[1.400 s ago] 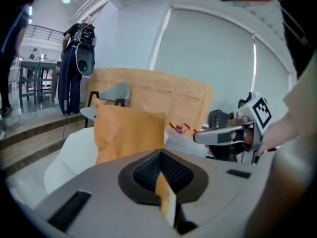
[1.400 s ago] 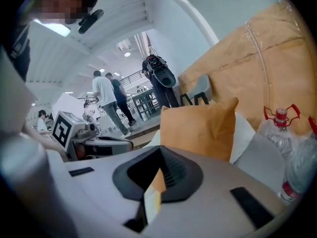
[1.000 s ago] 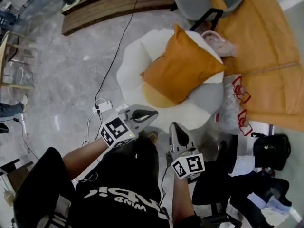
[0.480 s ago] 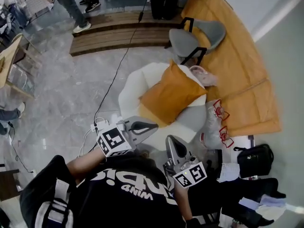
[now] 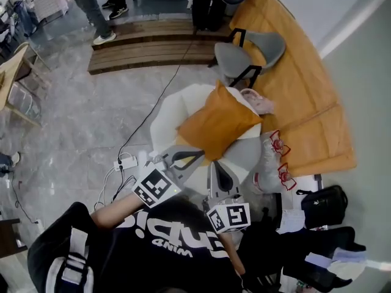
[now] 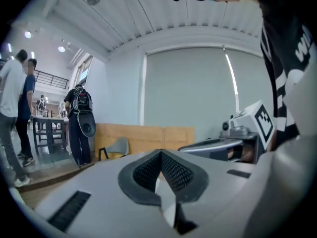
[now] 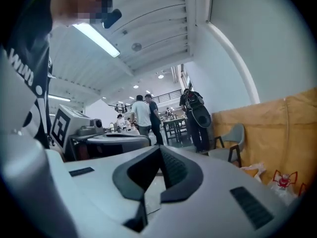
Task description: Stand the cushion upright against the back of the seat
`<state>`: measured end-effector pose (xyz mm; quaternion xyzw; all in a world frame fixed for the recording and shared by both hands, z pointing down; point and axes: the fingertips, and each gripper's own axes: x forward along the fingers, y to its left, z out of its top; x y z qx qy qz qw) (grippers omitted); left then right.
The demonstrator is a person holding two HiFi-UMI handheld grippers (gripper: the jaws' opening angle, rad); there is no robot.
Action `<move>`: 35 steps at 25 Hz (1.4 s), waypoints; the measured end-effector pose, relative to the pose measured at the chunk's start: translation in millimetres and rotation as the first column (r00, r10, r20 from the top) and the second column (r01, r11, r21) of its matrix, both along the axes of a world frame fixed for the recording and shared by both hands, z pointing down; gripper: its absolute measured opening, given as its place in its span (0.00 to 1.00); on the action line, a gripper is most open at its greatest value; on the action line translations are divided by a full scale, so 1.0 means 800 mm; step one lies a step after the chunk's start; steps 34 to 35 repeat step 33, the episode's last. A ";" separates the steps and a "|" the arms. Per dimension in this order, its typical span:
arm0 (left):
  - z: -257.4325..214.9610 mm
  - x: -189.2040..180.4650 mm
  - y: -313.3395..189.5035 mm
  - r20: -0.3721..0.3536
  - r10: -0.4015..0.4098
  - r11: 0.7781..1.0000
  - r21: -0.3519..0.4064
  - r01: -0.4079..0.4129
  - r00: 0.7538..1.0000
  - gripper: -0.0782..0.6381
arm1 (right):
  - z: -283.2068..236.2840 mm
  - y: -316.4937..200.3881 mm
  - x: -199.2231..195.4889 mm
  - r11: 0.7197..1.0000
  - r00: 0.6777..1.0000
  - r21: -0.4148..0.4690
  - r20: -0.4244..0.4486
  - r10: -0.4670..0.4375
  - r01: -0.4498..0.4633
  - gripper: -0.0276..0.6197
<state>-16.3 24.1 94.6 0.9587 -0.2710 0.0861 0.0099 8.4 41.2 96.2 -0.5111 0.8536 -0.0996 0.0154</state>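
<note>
Head view, cushion: the orange cushion (image 5: 217, 126) sits on the pale seat (image 5: 176, 105) in the middle of the frame, one corner pointing toward the top. Its broad face is turned to the camera. This steep view does not show whether it already leans on the back.
Head view, tongs: the left tongs (image 5: 198, 154) and right tongs (image 5: 215, 165) are side by side just below the cushion in the frame. Neither touches it.
Head view, surroundings: a grey chair (image 5: 241, 57) stands above the seat and plastic bags (image 5: 272, 157) lie to its right.
Handling: the cushion is probably light, soft and floppy, and its cloth will bunch when pinched. The two top corners, or the side seams near them, look like the best places to grip, because a hold in the middle would let it fold.
Left gripper view, tongs: they are pressed together with nothing between them.
Left gripper view, extras: only this view shows standing people (image 6: 79, 123), wooden panelling (image 6: 148, 138) and the ceiling. The cushion and seat are out of sight.
Right gripper view, tongs: they are pressed together and empty.
Right gripper view, extras: it shows the far room and the ceiling lights. The cushion is missing here too, so only the head view shows where it is.
</note>
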 end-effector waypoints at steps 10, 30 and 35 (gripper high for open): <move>-0.005 -0.001 -0.004 -0.025 0.001 1.000 0.005 0.000 1.000 0.12 | 0.004 -0.005 0.020 0.999 0.999 -0.006 -0.027 0.037 -0.037 0.07; 0.001 -0.002 -0.015 -0.032 -0.018 1.000 -0.017 0.017 0.999 0.12 | 0.016 -0.007 0.030 0.999 1.000 -0.036 -0.016 0.020 -0.021 0.07; 0.001 -0.003 -0.018 -0.029 -0.024 1.000 -0.014 0.024 0.999 0.12 | 0.016 -0.008 0.030 0.999 1.000 -0.035 -0.016 0.015 -0.016 0.07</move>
